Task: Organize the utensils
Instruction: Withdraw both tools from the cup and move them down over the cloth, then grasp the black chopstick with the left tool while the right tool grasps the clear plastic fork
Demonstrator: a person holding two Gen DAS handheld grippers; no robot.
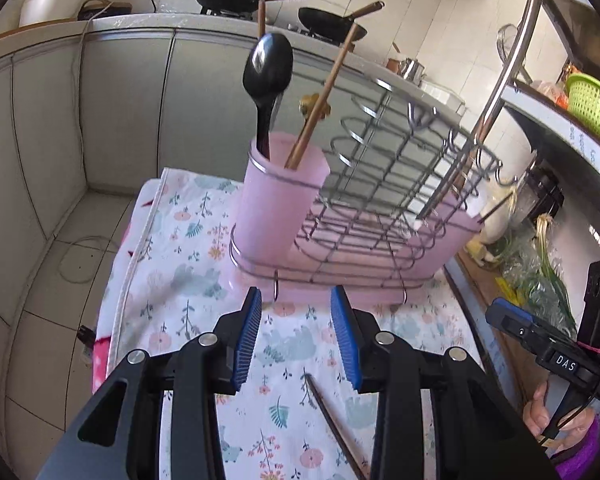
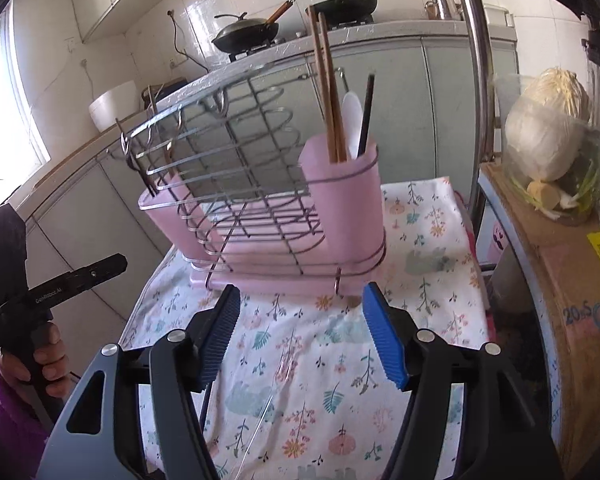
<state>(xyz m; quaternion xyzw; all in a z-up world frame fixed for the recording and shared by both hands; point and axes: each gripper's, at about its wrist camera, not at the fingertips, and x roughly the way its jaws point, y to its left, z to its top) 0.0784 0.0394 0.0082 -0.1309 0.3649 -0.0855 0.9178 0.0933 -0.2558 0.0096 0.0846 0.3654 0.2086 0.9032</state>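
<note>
Lettering "DAS" marks the right tongs (image 1: 560, 344), seemingly empty.

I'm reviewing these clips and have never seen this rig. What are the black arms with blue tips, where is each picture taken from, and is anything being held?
There is no robot: a person holds a hand-operated claw in each hand, with a camera on each looking along its two blue-padded fingers. One picture looks out from the left claw, the other from the right claw. Both are open and hold nothing. Ahead, on a floral cloth, stands a wire rack with pink cups. One cup holds a black spoon and chopsticks. A loose chopstick lies on the cloth below the left claw.
</note>
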